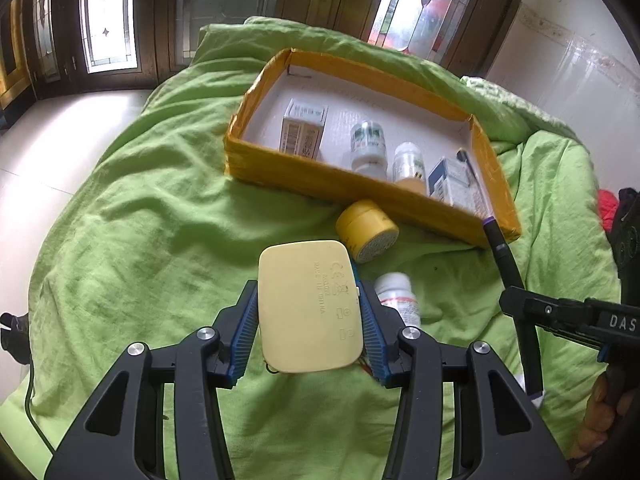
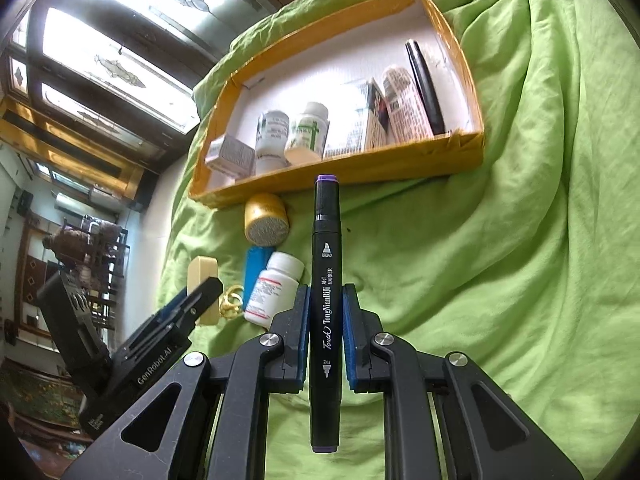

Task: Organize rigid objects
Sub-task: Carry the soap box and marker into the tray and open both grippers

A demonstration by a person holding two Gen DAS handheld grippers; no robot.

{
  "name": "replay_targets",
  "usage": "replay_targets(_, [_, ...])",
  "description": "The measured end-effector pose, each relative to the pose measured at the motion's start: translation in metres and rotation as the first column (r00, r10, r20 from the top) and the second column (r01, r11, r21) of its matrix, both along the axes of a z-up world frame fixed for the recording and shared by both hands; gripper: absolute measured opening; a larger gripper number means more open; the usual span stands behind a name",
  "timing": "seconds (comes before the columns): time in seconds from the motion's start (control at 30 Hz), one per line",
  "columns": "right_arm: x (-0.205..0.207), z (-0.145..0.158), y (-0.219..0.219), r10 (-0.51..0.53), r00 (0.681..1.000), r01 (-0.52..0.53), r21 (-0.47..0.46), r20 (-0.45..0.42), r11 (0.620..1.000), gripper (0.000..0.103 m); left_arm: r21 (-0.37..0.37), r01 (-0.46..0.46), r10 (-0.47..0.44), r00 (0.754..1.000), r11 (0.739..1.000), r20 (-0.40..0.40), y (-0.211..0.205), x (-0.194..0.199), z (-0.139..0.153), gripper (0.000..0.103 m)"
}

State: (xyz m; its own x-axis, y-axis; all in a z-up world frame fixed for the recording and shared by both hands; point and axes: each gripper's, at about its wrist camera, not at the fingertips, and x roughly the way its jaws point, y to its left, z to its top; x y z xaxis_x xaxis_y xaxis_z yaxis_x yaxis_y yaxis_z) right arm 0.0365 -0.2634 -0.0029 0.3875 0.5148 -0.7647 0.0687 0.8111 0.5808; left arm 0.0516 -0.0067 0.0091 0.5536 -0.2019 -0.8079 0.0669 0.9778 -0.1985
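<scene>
Left wrist view: left gripper (image 1: 308, 312) clamps a cream case (image 1: 310, 306), right gripper (image 2: 326, 328) a black marker (image 2: 327, 304), both short of the half-filled yellow tray (image 1: 340, 184); a yellow jar (image 1: 366, 230) and white bottle (image 1: 398, 294) await on the bedspread (image 1: 140, 220).

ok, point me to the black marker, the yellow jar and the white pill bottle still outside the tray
black marker (image 2: 326, 300): right wrist view, printed mid-barrel between the tool's pads.
yellow jar (image 1: 366, 222): left wrist view, its yellow side wall.
white pill bottle (image 2: 270, 290): right wrist view, on the label.
</scene>
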Motion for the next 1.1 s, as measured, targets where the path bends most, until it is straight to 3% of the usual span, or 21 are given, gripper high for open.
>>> replay_targets(0.63, [0.049, 0.043, -0.017, -0.087, 0.991, 0.08, 0.07, 0.105, 0.994, 0.013, -0.046, 0.027, -0.023, 0.996, 0.999, 0.09, 0.002, 0.051, 0.057, 0.046])
replay_targets(1.1, [0.086, 0.059, -0.024, -0.143, 0.976, 0.127, 0.106, 0.162, 0.986, 0.013, 0.041, 0.06, -0.065, 0.988, 0.997, 0.137, -0.011, 0.117, 0.089, 0.046])
